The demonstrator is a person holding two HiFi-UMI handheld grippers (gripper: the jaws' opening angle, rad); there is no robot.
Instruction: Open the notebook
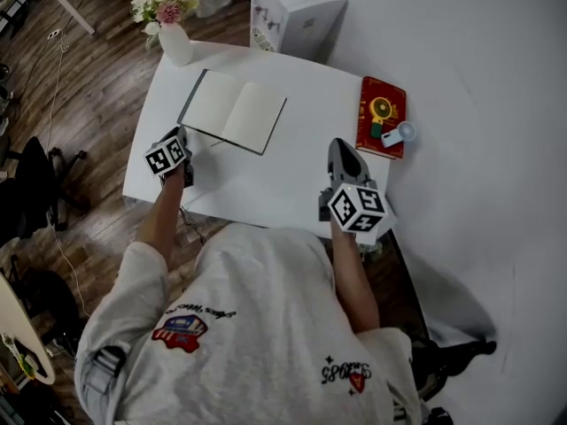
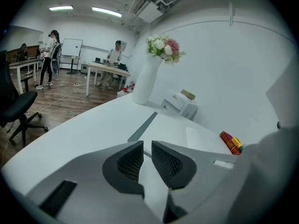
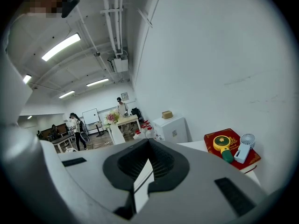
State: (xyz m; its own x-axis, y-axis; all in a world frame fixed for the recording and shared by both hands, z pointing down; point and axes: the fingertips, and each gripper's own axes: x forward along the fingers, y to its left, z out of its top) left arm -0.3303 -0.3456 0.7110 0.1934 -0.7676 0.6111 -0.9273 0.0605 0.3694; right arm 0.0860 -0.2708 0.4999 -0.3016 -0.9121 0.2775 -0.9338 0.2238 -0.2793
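Left gripper [image 2: 146, 149]: jaws a slit apart, nothing between. Notebook [image 1: 235, 112] just ahead of those jaws, flat on table [image 1: 292, 184], pages spread (opening judged done). Right gripper [image 3: 148, 143]: jaws together, empty, notebook well off to their left. Seemingly nothing left.

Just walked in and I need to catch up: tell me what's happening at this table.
A person at the white table has tongs in each hand. The notebook already lies open, blank pages up. The left tongs sit by its near left corner, jaws slightly apart, nothing between them. The right tongs are shut and empty near the table's front edge, short of the red book.
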